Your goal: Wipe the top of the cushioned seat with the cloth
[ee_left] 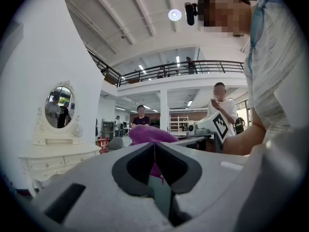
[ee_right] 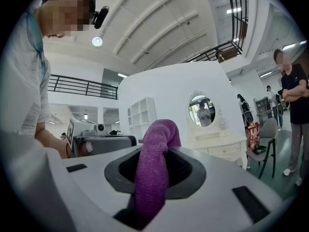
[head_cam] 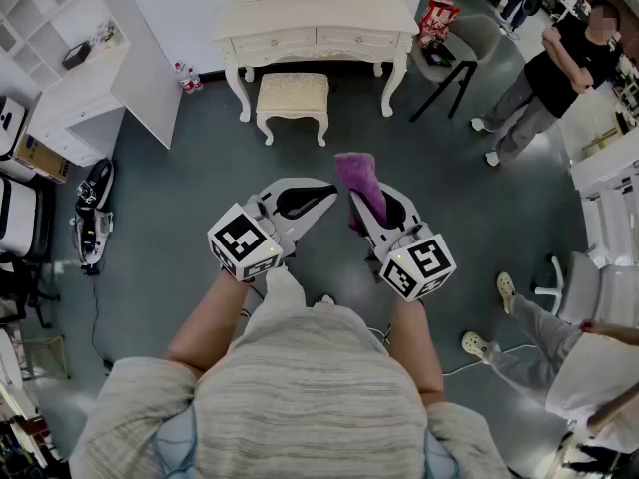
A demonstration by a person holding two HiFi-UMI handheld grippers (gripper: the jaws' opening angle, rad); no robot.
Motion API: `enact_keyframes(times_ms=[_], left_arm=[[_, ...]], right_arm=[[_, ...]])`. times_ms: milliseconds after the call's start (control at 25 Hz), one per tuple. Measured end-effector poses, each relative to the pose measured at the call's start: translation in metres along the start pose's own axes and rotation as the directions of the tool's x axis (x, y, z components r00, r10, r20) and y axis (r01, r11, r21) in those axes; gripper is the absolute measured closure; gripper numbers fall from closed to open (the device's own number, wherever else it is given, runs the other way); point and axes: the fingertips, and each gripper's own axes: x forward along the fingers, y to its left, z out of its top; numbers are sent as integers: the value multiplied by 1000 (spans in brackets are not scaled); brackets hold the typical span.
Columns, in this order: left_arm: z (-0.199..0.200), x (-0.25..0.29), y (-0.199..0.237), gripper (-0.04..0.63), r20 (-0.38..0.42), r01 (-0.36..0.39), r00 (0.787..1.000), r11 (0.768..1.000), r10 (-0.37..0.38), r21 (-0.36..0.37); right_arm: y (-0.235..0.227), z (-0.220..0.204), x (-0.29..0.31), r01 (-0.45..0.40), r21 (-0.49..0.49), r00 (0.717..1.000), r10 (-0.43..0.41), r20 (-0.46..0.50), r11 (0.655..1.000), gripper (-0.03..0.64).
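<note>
Fingers of right gripper (ee_right: pixel 155 151) are clamped on purple cloth (head_cam: pixel 356 172), its end stood up past the tips | fingers of left gripper (ee_left: pixel 154 145) are held together, nothing gripped | both are held side by side over grey floor (head_cam: pixel 175 203) | cushioned seat (head_cam: pixel 293 90) is seen well apart from cloth, before white dressing table (head_cam: pixel 318 18).

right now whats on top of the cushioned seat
Nothing: the cushioned seat looks bare. The purple cloth is clamped in the right gripper. The floor beneath the seat is covered.
</note>
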Motion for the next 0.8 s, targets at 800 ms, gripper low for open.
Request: enact_keyframes(times_ms=[800], left_arm=[[-8,0,-5,580,-37,32,999,999,-32,-1]], right_arm=[[5,-4,-6,-4,27,1000,4,-2,1000,523]])
